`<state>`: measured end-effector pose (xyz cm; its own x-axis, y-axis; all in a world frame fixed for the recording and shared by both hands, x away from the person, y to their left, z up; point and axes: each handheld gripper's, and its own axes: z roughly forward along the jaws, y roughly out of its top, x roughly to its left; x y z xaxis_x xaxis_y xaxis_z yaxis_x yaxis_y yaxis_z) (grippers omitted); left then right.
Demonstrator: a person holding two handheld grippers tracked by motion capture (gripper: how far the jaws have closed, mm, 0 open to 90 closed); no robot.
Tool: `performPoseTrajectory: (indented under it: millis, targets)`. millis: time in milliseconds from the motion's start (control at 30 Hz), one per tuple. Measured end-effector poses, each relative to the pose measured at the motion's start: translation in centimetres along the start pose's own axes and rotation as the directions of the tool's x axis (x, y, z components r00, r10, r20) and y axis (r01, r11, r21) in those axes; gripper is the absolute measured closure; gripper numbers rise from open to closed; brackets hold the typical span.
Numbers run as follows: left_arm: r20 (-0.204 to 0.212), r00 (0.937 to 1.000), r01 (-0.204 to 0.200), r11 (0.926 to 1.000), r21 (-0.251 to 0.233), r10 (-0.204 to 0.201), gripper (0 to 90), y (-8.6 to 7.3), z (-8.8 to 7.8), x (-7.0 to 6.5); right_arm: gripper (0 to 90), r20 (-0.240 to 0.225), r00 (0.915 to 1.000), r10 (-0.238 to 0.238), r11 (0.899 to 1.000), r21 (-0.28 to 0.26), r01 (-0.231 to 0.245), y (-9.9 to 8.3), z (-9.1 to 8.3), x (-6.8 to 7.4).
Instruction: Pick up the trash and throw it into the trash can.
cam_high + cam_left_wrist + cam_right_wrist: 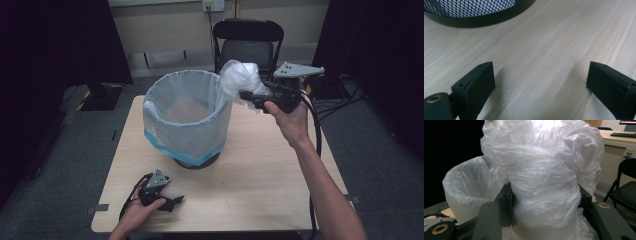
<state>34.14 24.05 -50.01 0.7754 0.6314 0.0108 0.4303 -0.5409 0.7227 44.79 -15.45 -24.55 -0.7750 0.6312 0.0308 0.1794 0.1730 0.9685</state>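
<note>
Table [260, 180]: pale wooden top that fills the middle of the high view; its grain runs under the jaws in the left gripper view [544, 50].
Waste bin [187, 120]: round black mesh bin at about 11 o'clock from the table's centre, standing upright and lined with a translucent bag that folds over its rim, a blue band low on the outside. Its mesh wall and dark base ring show at 11 o'clock in the left gripper view [474, 12].
Bin liner [464, 192]: open-mouthed, seen at 9 o'clock in the right gripper view.
Bunched plastic bag [241, 80]: crumpled white wad raised above the table, at the bin's 2 o'clock, just beside its rim; up close it is a twisted, glossy bundle [544, 182].
Right gripper [245, 95]: held up in the person's hand at 1 o'clock from the table's centre, jaws clamped on the bunched plastic bag from both sides [544, 202].
Left gripper [175, 201]: resting on the table at 7 o'clock, near the front edge, well apart from the bin; jaws stand wide apart with only bare wood between them [540, 85].
</note>
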Motion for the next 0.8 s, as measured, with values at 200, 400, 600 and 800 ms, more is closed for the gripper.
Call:
performPoseTrajectory:
  millis: [200, 400, 600, 800]
  targets:
    - [0.000, 1.0000, 0.000, 1.0000, -0.001, 0.000, 7.6, 0.0, 0.0, 0.0, 48.5, -0.025, 0.9995, -0.018, 1.000, 0.001, 0.018, 1.9, 1.6, 0.6]
    - [0.000, 1.0000, 0.000, 1.0000, 0.000, 0.000, 7.6, 0.0, 0.0, 0.0, 48.5, -0.047, 0.9985, -0.027, 1.000, 0.000, 0.027, 3.3, 3.3, 0.9]
    - [0.000, 1.0000, 0.000, 1.0000, 0.000, 0.000, 7.6, 0.0, 0.0, 0.0, 48.5, -0.083, 0.9960, -0.034, 0.999, 0.027, 0.036, 4.3, 6.5, 1.5]
    - [0.003, 0.9998, 0.021, 0.9997, -0.011, -0.021, 7.6, 0.0, 0.1, -0.1, 48.3, -0.114, 0.9928, -0.037, 0.997, 0.058, 0.044, 5.0, 9.2, 2.3]
